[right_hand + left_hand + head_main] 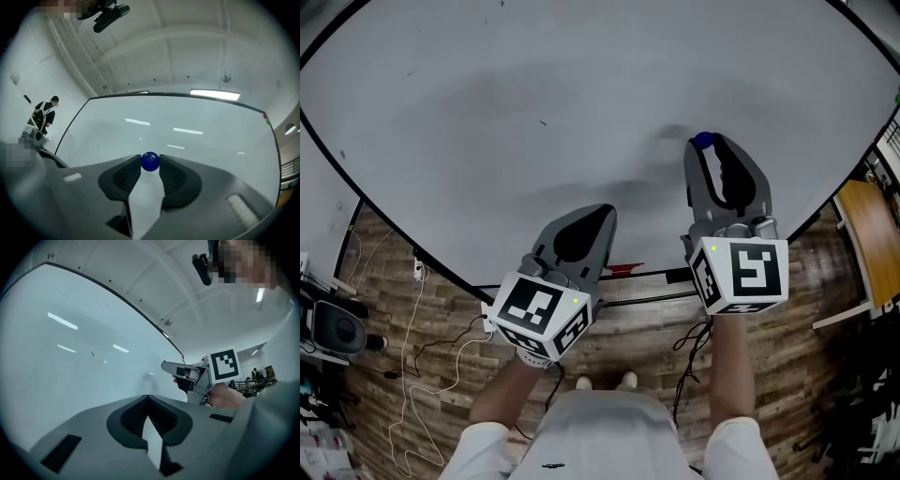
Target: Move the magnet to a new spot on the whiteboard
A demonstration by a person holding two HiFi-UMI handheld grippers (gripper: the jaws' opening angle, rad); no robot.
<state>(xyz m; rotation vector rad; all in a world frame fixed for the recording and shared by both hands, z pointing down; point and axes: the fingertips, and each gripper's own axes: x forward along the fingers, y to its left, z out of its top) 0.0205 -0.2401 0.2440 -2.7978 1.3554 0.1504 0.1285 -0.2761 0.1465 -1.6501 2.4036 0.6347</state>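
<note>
A small blue ball-shaped magnet (pixel 703 141) (pixel 150 161) sits pinched between the tips of my right gripper (pixel 710 147) (pixel 150 164), which is shut on it and points at the whiteboard (pixel 534 103) (pixel 197 140). The magnet is close to the board's right part; whether it touches the surface I cannot tell. My left gripper (pixel 602 216) (pixel 147 398) hovers lower and to the left, jaws shut with nothing between them, also facing the board (pixel 70 362). The left gripper view shows the right gripper (pixel 165 365) from the side, but the magnet is hidden there.
The board's lower tray holds a red marker (pixel 623 269). Below is wooden flooring with white cables (pixel 412 375) and dark equipment (pixel 333 328) at the left. A wooden table (pixel 872 234) stands at the right. A person (pixel 44 115) stands far off beyond the board's left edge.
</note>
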